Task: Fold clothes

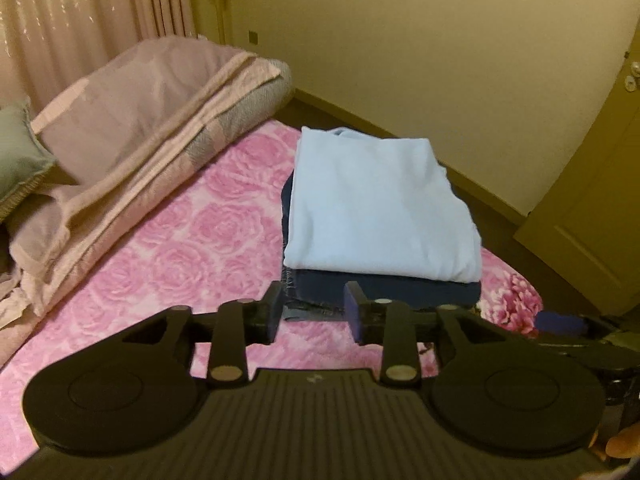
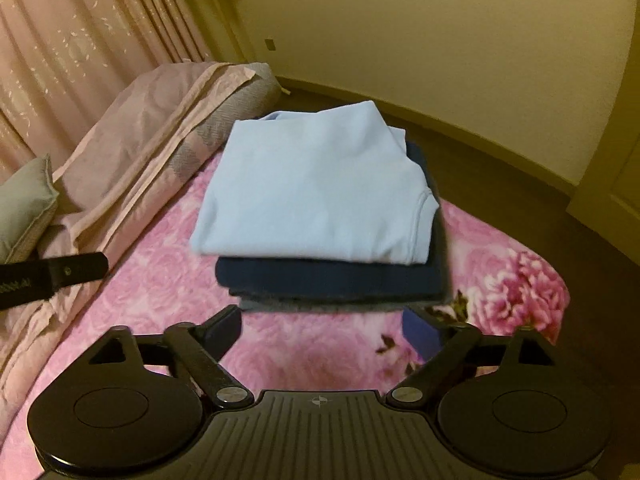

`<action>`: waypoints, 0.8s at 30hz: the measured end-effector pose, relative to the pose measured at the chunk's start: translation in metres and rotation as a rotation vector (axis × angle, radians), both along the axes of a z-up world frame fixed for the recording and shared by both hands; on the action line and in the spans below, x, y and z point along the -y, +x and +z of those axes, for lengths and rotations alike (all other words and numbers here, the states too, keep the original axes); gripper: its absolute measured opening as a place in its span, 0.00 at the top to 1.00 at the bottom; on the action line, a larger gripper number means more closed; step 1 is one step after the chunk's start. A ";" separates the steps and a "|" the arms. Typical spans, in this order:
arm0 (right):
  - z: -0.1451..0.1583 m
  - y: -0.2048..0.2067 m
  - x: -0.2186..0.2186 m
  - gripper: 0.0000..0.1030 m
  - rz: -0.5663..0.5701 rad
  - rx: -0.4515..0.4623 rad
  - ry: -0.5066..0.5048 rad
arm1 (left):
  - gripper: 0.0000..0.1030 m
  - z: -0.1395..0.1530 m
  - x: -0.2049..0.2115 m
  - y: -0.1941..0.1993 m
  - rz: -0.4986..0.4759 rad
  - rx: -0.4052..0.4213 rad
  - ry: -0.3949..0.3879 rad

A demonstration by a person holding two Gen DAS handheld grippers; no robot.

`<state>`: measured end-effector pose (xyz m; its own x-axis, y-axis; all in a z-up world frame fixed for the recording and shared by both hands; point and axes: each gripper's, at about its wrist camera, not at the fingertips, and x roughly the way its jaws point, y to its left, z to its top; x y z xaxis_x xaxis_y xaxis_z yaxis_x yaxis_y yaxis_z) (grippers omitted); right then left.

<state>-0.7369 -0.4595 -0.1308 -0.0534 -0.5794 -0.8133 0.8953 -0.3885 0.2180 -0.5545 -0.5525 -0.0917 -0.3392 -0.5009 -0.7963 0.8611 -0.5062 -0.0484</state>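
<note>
Clothes: a folded light blue garment (image 2: 312, 184) lies squarely on top of folded dark blue jeans (image 2: 332, 280), one neat stack at the right part of the bed, near its far right corner.
Stack as it lies: edges roughly lined up, the jeans showing as a dark band under the near edge; both pieces look already folded as the task wants.
Bed cover: pink rose-patterned blanket (image 1: 168, 248), flat around the stack, which gives it an even base.
Left gripper (image 1: 312, 312): fingers parted with a moderate gap, nothing between them, just short of the stack's near left corner where a jeans hem shows.
Right gripper (image 2: 324, 328): jaws spread wide and empty, facing the near edge of the stack without touching it.
Why held so: both tools sit low and level before the pile, which fits either letting go or reaching in.
Around: rumpled pinkish bedding (image 1: 132, 128) heaped far left; a grey-green cushion (image 1: 20, 152) at the left edge; curtains (image 2: 72, 40) behind; wall and a door (image 1: 592, 200) to the right.
In the way: nothing lies between grippers and stack; the bedding heap stays well left.
</note>
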 end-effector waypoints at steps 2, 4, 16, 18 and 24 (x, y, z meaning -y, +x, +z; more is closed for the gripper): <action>0.009 0.011 -0.014 0.09 -0.005 -0.030 -0.006 | 0.67 0.010 -0.015 0.009 0.000 0.007 -0.021; 0.018 0.020 -0.028 0.09 -0.016 -0.034 -0.014 | 0.61 0.019 -0.029 0.018 -0.001 0.005 -0.034; 0.063 0.069 -0.110 0.01 -0.068 -0.083 -0.081 | 0.47 0.055 -0.116 0.059 -0.058 -0.023 -0.085; 0.067 0.076 -0.123 0.01 -0.077 -0.091 -0.089 | 0.47 0.057 -0.128 0.064 -0.060 -0.014 -0.091; 0.075 0.096 -0.157 0.01 -0.094 -0.098 -0.091 | 0.47 0.054 -0.160 0.083 -0.064 0.009 -0.085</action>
